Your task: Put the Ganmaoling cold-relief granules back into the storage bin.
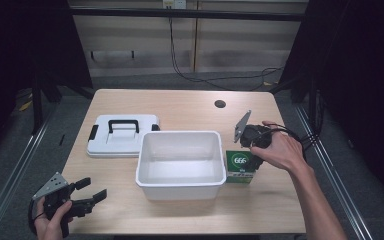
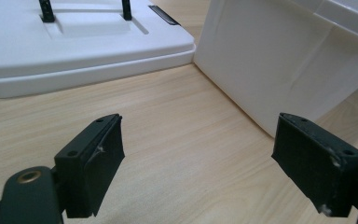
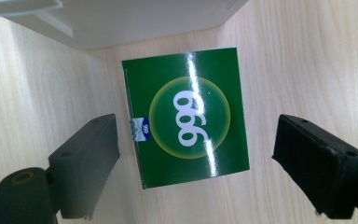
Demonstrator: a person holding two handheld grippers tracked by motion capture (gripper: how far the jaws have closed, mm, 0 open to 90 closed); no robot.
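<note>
I'm hanging my right claw (image 3: 196,158) straight above the green 999 box (image 3: 186,116), jaws spread wide and empty, one on each side of it. The box lies flat on the tabletop (image 1: 180,107), right against the white bin (image 1: 180,160) on its right wall, and its short span runs jaw to jaw, so I judge a straight drop would straddle it. This hand is clearly the nearer one. My left claw (image 1: 87,192) rests off the bin's front-left corner, also released, holding nothing. The white lid (image 1: 122,135) with its black handle lies just left of the bin, behind that corner. My hand (image 1: 277,147) covers part of the box from above; its depth I can't read, and the small blue label is too blurry.
</note>
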